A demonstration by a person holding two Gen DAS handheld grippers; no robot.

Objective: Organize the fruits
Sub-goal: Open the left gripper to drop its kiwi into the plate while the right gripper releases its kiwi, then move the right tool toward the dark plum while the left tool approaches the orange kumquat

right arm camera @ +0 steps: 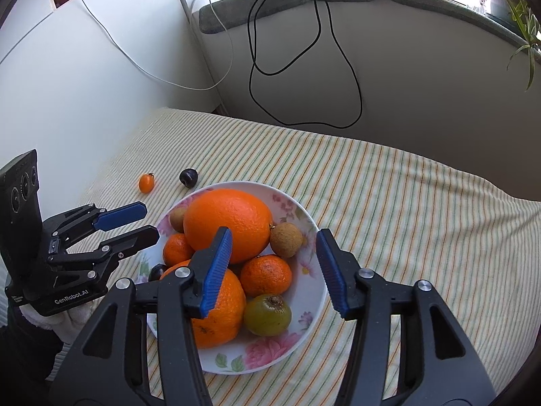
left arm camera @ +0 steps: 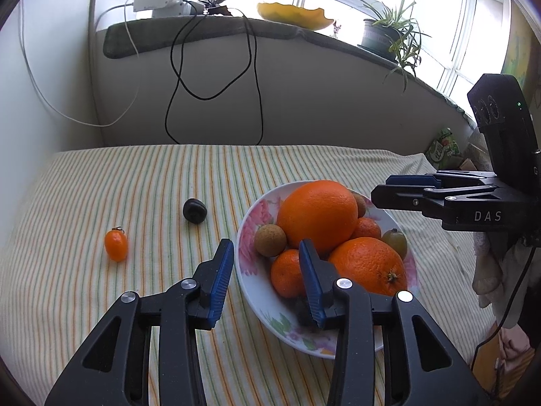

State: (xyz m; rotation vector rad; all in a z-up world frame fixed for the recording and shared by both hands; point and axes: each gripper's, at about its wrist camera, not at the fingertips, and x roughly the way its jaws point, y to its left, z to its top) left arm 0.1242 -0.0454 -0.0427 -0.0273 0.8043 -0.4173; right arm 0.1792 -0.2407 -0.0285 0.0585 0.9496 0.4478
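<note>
Floral bowl (right arm camera: 306,308) on striped bench cloth (right arm camera: 405,203), heaped with fruit. Biggest orange (right arm camera: 233,218) on top at the far side; second orange (right arm camera: 223,318) at the near side, stem scar visible. Two mandarins (right arm camera: 267,275) tucked among them, the other (right arm camera: 175,248) toward the left rim. Brown longan (right arm camera: 285,239) right of the big orange, another (right arm camera: 177,218) at its left. Green-brown round fruit (right arm camera: 267,314) low in the bowl near the front. Dark grape (right arm camera: 156,271) wedged at the left rim.

Outside the bowl, on the cloth, far left: small orange tomato (left arm camera: 116,245) with stem, and dark plum (left arm camera: 194,210) between it and the bowl, both well apart from the rim.

Left gripper (left arm camera: 267,282) low over the bowl's left edge, jaws apart, nothing between the blue pads; one finger over cloth, the other over the fruit. Right gripper (right arm camera: 274,270) above the bowl, jaws apart, wider, empty; a mandarin and the green-brown fruit seen in the gap, not touched.

Behind: sill with cables (right arm camera: 304,50), yellow dish (left arm camera: 294,15), potted plant (left arm camera: 389,34).
</note>
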